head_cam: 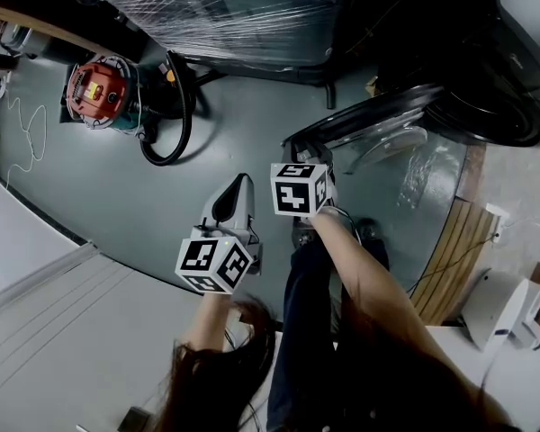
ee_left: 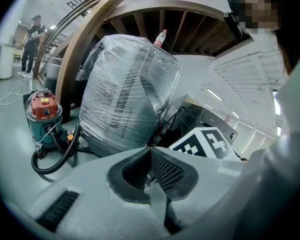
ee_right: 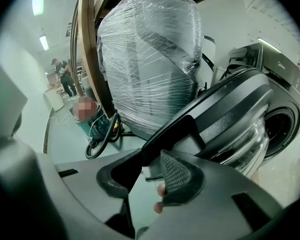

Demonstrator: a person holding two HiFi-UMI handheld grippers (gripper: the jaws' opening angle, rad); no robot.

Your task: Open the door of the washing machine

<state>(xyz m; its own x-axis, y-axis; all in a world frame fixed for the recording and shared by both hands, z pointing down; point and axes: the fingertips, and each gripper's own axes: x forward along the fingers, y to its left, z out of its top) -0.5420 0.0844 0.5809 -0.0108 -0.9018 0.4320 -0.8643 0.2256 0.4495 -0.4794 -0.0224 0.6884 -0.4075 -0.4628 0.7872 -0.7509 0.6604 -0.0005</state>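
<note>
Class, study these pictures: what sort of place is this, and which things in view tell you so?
Probably a workshop or storage hall, not a home: a large film-wrapped load, a red-topped shop vacuum on bare grey floor, and a washing machine alongside.

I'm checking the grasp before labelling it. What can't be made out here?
Right gripper grip, right gripper view: washing machine door rim between the pads; contact unclear.
Drum interior, same view: too dark.
Bottle label, left gripper view: too small.
Distant person, left gripper view: too small.

Round dark-rimmed door (ee_right: 230,114), swung wide open
</note>
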